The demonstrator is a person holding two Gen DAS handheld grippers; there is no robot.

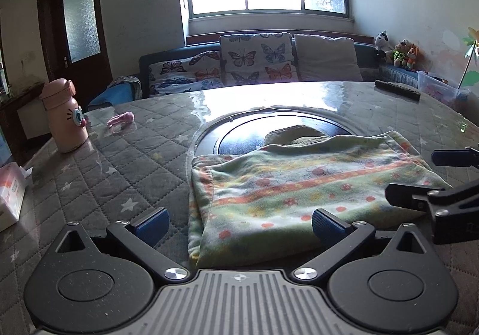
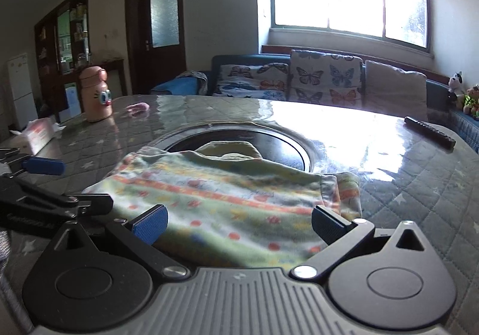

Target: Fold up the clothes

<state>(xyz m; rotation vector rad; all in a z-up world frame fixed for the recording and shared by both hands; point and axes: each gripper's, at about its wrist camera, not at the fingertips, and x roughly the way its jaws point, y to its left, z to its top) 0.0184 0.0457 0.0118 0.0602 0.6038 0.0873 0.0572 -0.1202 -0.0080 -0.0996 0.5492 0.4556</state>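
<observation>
A small green garment point(image 1: 287, 185) with orange stripes and red dots lies folded on the quilted table, its far edge over the dark round inset. My left gripper point(image 1: 239, 222) hovers open at its near left corner, nothing between the blue pads. The right gripper point(image 1: 419, 176) enters that view from the right, over the cloth's right edge. In the right wrist view the same garment point(image 2: 227, 200) fills the middle, and my right gripper point(image 2: 239, 224) stands open over its near edge, holding nothing. The left gripper point(image 2: 60, 185) shows at the left.
A pink bottle point(image 1: 64, 116) and a small pink item point(image 1: 121, 119) stand at the table's far left, a tissue pack point(image 1: 9, 194) nearer left. A black remote point(image 1: 396, 90) lies far right. The dark round inset point(image 1: 239, 137) sits mid-table; a sofa with cushions lies beyond.
</observation>
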